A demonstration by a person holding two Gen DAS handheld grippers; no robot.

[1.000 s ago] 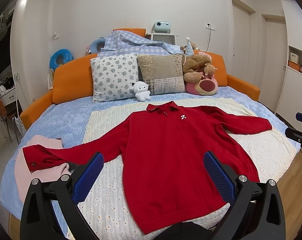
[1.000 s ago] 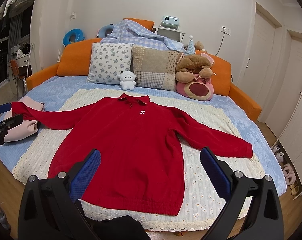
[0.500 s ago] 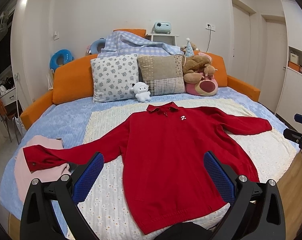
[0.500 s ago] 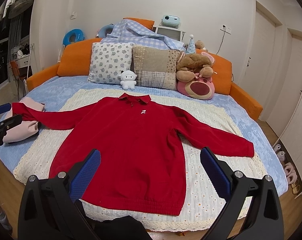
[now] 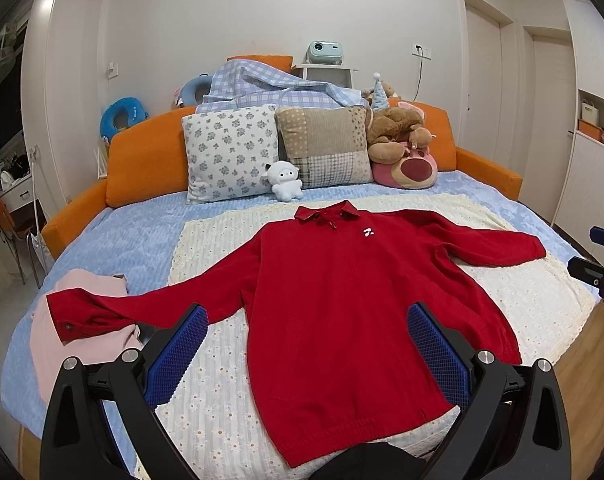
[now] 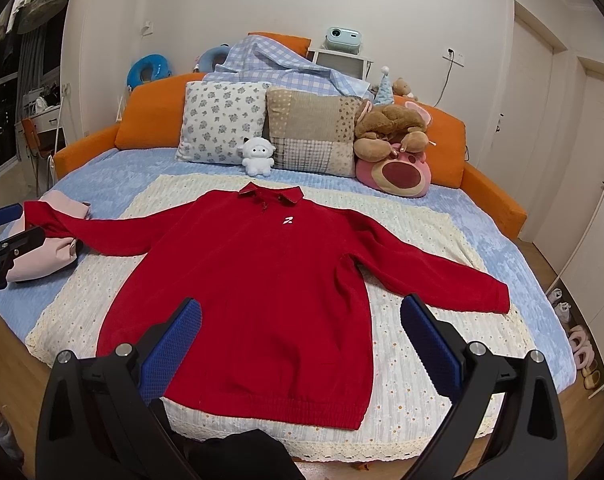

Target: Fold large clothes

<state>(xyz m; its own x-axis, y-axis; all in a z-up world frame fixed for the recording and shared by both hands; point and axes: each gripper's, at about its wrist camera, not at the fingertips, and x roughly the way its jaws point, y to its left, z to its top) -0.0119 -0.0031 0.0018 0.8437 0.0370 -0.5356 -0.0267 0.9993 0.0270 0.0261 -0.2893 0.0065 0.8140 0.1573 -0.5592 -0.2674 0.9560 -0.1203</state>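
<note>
Hovering at the bed's (image 6: pixel 498 248) near edge, the left tongs (image 5: pixel 304 346) and right tongs (image 6: pixel 300 338) gape wide, holding nothing. Beyond them the red sweater (image 6: pixel 258 272) lies flat on the cream blanket (image 6: pixel 418 220), sleeves spread; folding hasn't begun. Next probably means gripping a sleeve. A small white chest logo (image 6: pixel 287 221) shows, unreadable.

Slight forward drift of both views toward red sweater (image 6: pixel 254 288).

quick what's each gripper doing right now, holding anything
Left gripper: open, holding nothing, above the red sweater.
Right gripper: open, holding nothing, also above the sweater.
</note>
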